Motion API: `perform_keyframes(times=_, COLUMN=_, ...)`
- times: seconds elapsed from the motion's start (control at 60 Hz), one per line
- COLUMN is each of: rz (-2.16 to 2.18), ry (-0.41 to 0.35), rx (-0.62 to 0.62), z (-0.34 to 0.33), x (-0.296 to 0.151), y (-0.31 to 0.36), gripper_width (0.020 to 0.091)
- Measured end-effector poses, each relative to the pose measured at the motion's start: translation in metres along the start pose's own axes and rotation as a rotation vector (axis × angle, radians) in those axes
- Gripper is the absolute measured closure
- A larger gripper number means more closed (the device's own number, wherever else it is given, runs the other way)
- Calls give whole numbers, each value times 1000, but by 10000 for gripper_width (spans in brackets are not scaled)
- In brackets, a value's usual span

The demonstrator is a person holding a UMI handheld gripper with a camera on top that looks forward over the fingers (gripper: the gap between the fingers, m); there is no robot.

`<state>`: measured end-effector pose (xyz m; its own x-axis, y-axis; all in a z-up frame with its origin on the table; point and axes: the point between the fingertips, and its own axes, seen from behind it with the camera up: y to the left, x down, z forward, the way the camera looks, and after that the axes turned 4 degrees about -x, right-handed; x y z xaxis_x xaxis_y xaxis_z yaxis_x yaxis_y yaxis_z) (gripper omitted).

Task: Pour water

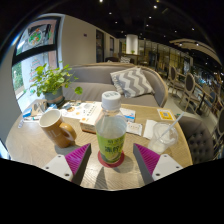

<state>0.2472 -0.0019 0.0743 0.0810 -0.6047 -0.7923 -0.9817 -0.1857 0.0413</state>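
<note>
In the gripper view, a small plastic bottle (111, 128) with a white cap and a green label stands upright on the wooden counter (35, 145), directly between the gripper's (112, 158) two pink pads (77, 157). The gripper is wide open and holds nothing: a clear gap shows on each side of the bottle, which rests on its own base.

Taking the bottle as the landmark, a tan ceramic mug (56, 126) sits to its left with the handle turned toward the bottle, and a clear plastic cup (164, 135) stands to its right, near the counter's far edge. Behind the bottle lie an open magazine (92, 112) and some papers; further back-left is a leafy potted plant (52, 82), and beyond it a sofa with a zigzag cushion (131, 82).

The bottle looks light and thin-walled, so it will likely give under a hard squeeze, and its smooth label may be slippery. The best hold seems to be across the labelled mid-body, where the pads already line up. The cap appears still on, which would block pouring until it is removed.
</note>
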Motion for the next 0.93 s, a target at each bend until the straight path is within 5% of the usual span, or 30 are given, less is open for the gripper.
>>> perform_keyframes(times=0.5, rz=42, ry=70, rx=157, z=-214, x=17, y=92, gripper_width=250)
perform_keyframes(times=0.933, rz=43, ry=36, rx=219, z=-265, x=20, y=107, gripper_width=250)
